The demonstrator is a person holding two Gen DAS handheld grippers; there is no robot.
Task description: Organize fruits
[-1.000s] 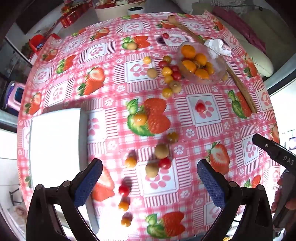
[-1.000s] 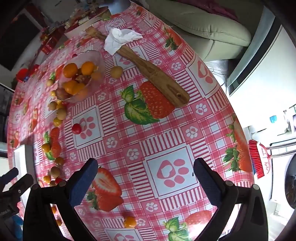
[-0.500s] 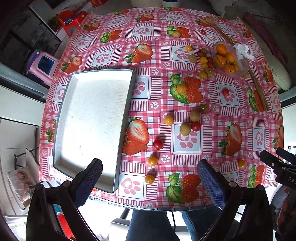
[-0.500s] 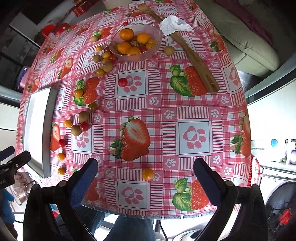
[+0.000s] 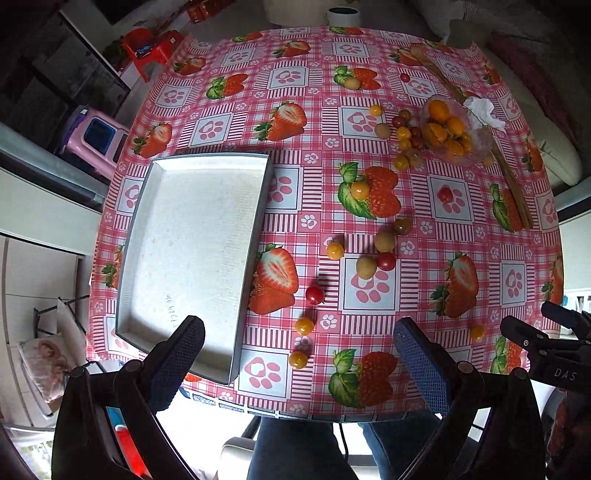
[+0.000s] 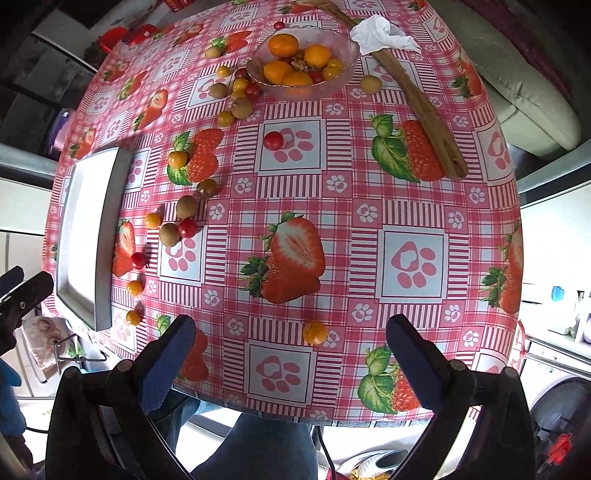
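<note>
Small fruits lie scattered on a strawberry-print tablecloth: red cherry tomatoes (image 5: 314, 294), yellow ones (image 5: 304, 325) and brown longans (image 5: 366, 266). A white tray (image 5: 192, 251) lies empty at the left, also in the right wrist view (image 6: 86, 236). A glass bowl (image 6: 345, 70) of oranges stands at the far side (image 5: 480, 144). My left gripper (image 5: 295, 354) is open, high above the near table edge. My right gripper (image 6: 291, 354) is open above the near edge, a yellow fruit (image 6: 314, 331) between its fingers' lines.
A long wooden spoon (image 6: 424, 107) and a crumpled tissue (image 6: 380, 35) lie by the bowl. A sofa (image 6: 528, 96) stands beyond the table's right side. The person's legs (image 5: 295, 446) show below the near edge. A washing machine (image 6: 554, 406) is at lower right.
Both grippers have pulled back and up from the table toward the near edge. The whole table and the tray have come into view. Both stay open and empty.
</note>
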